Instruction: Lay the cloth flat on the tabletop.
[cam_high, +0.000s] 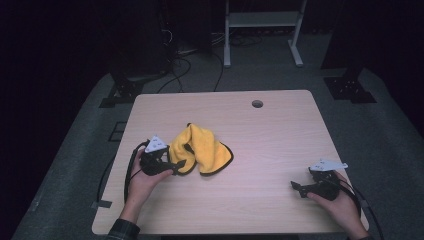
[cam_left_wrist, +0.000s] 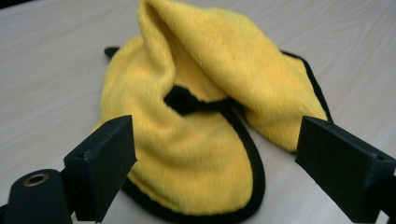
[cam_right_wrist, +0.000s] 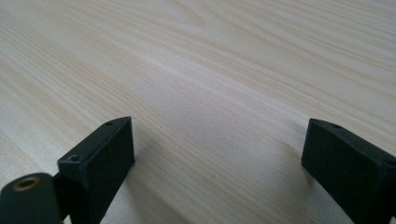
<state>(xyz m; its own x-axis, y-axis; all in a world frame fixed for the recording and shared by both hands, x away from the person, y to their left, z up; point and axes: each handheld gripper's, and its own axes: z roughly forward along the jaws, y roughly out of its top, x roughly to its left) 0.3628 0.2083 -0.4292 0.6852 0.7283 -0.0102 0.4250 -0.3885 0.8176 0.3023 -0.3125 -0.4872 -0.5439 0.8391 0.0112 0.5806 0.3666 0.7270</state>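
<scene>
Yellow plush cloth (cam_left_wrist: 201, 121), black-hemmed and crumpled, lies on the table (cam_high: 270, 145) just ahead of your left gripper (cam_left_wrist: 215, 163), jaws apart, untouched. Light and floppy, likely; pinch its near hem. Your right gripper (cam_right_wrist: 217, 163) gapes empty.

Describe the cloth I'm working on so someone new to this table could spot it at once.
On the light wooden table, look left of centre, just ahead of the left gripper, whose jaws stand open. There lies a crumpled yellow cloth, folded over itself. Its bright yellow fleece and thin black edging mark it out.
</scene>
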